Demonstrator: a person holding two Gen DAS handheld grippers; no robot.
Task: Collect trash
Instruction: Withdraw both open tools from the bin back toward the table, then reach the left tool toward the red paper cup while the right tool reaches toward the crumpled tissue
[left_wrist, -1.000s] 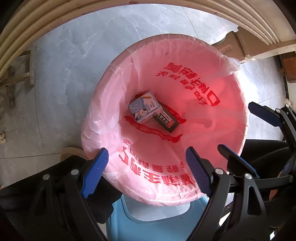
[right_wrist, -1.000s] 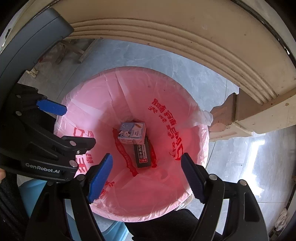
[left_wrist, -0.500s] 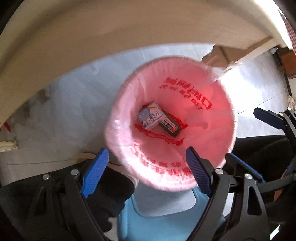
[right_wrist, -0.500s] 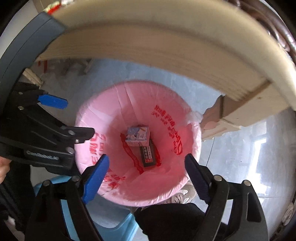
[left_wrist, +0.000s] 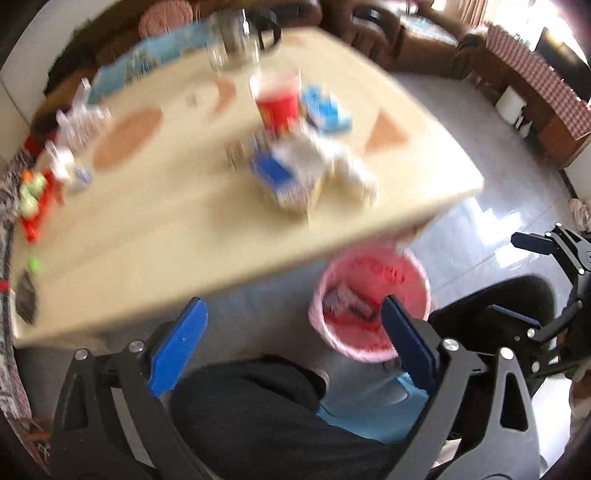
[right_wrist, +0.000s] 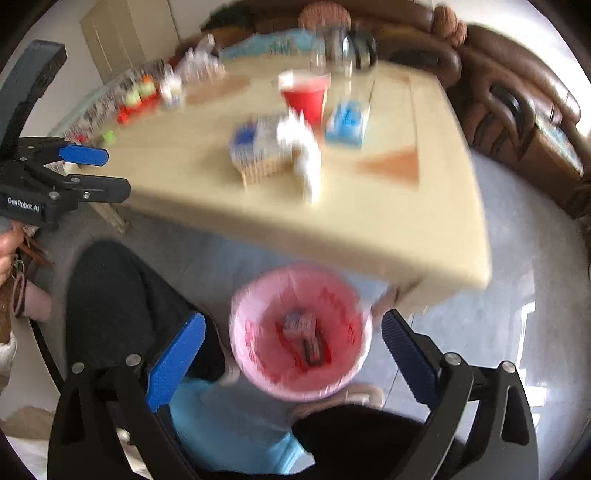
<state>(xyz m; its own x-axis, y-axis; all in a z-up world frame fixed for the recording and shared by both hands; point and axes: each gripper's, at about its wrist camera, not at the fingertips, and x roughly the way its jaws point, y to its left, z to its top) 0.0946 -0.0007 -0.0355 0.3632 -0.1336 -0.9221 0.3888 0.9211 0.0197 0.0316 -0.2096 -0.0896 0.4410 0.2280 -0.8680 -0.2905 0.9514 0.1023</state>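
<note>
Bin (right_wrist: 301, 332): round, lined with a pink bag, sitting on the floor at lower centre of the right wrist view, just beyond the table's near edge. A small carton (right_wrist: 297, 323) and a dark flat packet (right_wrist: 313, 349) are lying at its bottom.

Table (left_wrist: 155, 236): pale top, filling the upper half of both views, heavily blurred.

Items remaining on the table, centre of frame:
- White crumpled wad (right_wrist: 304, 147), apparently paper or tissue. Likely very light, soft and crushable; a pinch across its bulk should be enough.
- Blue-and-white box (left_wrist: 284, 173), beside the wad. Probably light cardboard, stiff but dentable; best taken across its narrow sides.
- Red cup (left_wrist: 277, 103), behind them, standing upright. Contents cannot be told; if it is trash, gripping the wall gently near the rim would be safest, as thin cups buckle.
- Blue pack (right_wrist: 345, 122), right of the cup.

Left gripper (left_wrist: 291, 338): jaws have just been opening and are standing spread wide, nothing between them.

Right gripper (right_wrist: 291, 352): likewise just been opening, spread wide and carrying nothing.
</note>
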